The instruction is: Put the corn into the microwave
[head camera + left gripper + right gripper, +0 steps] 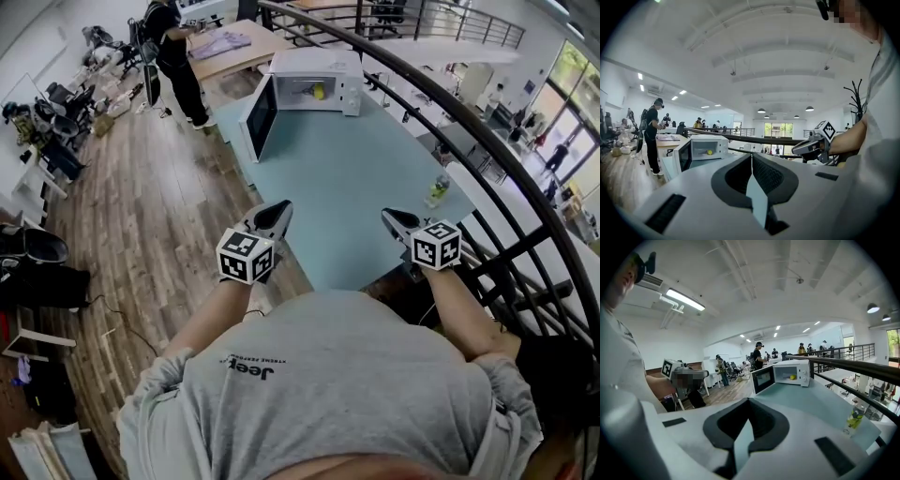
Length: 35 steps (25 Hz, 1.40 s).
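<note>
The person is wearing a grey short-sleeved T-shirt (347, 375) with dark lettering, while the left gripper (277, 212) and right gripper (395, 218) are each showing a white cube of black square markers.

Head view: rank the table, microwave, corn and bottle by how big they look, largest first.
1. table
2. microwave
3. bottle
4. corn, inside the microwave

The bottle stands nearer the camera than the corn, so the order of that last pair is unsure.
</note>
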Available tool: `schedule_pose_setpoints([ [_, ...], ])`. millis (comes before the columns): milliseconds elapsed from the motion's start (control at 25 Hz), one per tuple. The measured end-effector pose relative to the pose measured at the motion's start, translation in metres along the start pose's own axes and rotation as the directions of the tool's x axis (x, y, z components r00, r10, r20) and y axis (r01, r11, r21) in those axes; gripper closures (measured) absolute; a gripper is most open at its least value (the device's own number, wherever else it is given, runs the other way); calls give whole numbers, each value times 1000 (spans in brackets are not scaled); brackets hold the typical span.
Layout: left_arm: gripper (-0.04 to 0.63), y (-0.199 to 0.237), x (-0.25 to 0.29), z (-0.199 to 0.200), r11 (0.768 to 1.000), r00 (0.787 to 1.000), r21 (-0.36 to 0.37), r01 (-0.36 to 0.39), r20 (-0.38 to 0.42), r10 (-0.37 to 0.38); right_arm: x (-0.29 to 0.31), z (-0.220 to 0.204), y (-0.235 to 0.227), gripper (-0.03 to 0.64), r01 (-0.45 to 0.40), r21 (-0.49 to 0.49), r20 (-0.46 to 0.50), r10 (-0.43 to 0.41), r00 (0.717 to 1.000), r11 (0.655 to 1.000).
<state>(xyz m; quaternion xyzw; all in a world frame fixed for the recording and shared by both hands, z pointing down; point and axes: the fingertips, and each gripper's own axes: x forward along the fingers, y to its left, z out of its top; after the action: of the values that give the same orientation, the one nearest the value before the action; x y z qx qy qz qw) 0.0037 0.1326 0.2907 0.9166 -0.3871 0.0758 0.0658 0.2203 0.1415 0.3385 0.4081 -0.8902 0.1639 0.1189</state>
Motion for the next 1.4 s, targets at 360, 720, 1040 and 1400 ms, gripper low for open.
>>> schedule_pose_setpoints([
  [360,571,81,-55,9,1000,1000,16,10,12,-10,37,25,29,598,47,152,104,-64,993,987],
  [720,569,128,-67,-4,999,1000,-42,0,19,1,72,41,39,598,60,135,113,-76,991,989],
  [1040,571,125,-63,-6,998,999,-57,-6,35,8,72,42,36,598,57,105,92,-67,994,993],
  [1400,571,120,-60,-7,997,999,-72,-25,40,28,63,40,26,600,61,89,77,-68,995,994],
])
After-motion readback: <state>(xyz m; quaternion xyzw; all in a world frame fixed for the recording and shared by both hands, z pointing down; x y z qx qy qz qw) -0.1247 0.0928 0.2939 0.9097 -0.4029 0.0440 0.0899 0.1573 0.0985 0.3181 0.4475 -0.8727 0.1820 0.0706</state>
